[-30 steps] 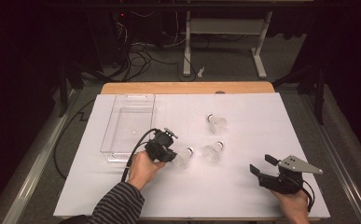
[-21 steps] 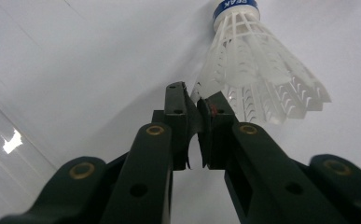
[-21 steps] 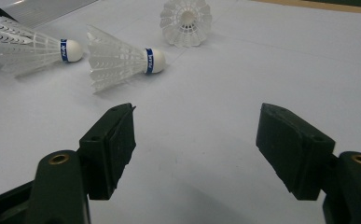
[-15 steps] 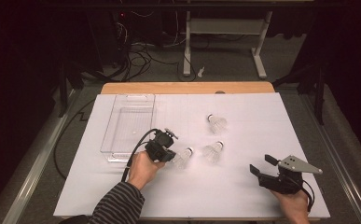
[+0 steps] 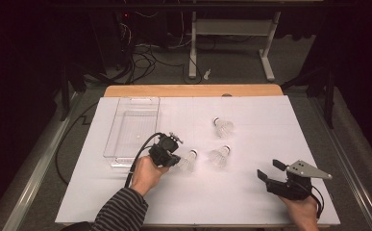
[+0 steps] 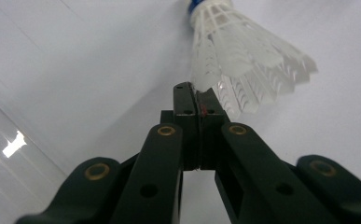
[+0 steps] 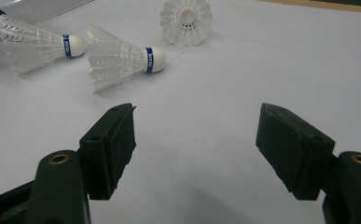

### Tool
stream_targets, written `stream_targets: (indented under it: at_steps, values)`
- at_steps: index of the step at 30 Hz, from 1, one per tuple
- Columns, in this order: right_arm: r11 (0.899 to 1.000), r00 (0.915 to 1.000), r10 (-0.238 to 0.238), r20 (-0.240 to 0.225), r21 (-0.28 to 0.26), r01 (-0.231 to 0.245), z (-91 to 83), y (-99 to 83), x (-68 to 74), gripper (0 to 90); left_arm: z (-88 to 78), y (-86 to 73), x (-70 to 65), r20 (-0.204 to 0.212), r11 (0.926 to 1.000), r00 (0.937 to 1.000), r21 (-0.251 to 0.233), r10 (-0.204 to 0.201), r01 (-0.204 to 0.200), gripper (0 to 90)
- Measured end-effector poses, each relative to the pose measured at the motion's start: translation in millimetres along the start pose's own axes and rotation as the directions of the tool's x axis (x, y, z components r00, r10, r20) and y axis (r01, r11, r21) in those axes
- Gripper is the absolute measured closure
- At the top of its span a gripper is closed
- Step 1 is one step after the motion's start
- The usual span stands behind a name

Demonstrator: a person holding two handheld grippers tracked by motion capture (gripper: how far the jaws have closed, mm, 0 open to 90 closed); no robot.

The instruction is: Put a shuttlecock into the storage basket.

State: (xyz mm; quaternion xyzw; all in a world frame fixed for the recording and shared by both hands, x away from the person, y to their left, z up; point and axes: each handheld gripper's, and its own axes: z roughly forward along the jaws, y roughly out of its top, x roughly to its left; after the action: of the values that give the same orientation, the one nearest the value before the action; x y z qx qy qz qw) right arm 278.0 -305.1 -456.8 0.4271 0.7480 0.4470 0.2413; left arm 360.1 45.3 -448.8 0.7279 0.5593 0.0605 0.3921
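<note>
On the white tabletop (image 5: 251, 192), beside the clear tray (image 5: 131, 126), the left gripper (image 6: 197, 95) has just closed its fingers on a shuttlecock (image 6: 243, 65)'s feather edge, a thin hold that could slip on lifting; the right gripper (image 7: 197, 140)'s fingers stand apart.

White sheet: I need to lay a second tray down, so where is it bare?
Bare: the white sheet's near strip between both hands, and its far right corner beyond the shuttlecocks. Crowded: the middle, and the left by the clear tray, where the left tool pinches a shuttlecock's feathers.
</note>
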Motion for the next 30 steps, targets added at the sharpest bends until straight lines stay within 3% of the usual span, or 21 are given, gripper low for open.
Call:
stream_targets:
  at_steps: [9,30]
  values:
    - [1.000,1.0000,0.000,0.001,-0.001,0.000,-0.1,0.0,0.0,29.0,-4.9,0.7,0.0,0.012,1.0000,0.9999,-0.007,0.002,-0.002,89.7]
    - [1.000,1.0000,-0.001,-0.001,0.001,0.001,0.1,0.0,0.2,29.1,-26.1,5.2,0.8,0.065,0.9985,0.9973,-0.042,-0.033,0.036,89.8]
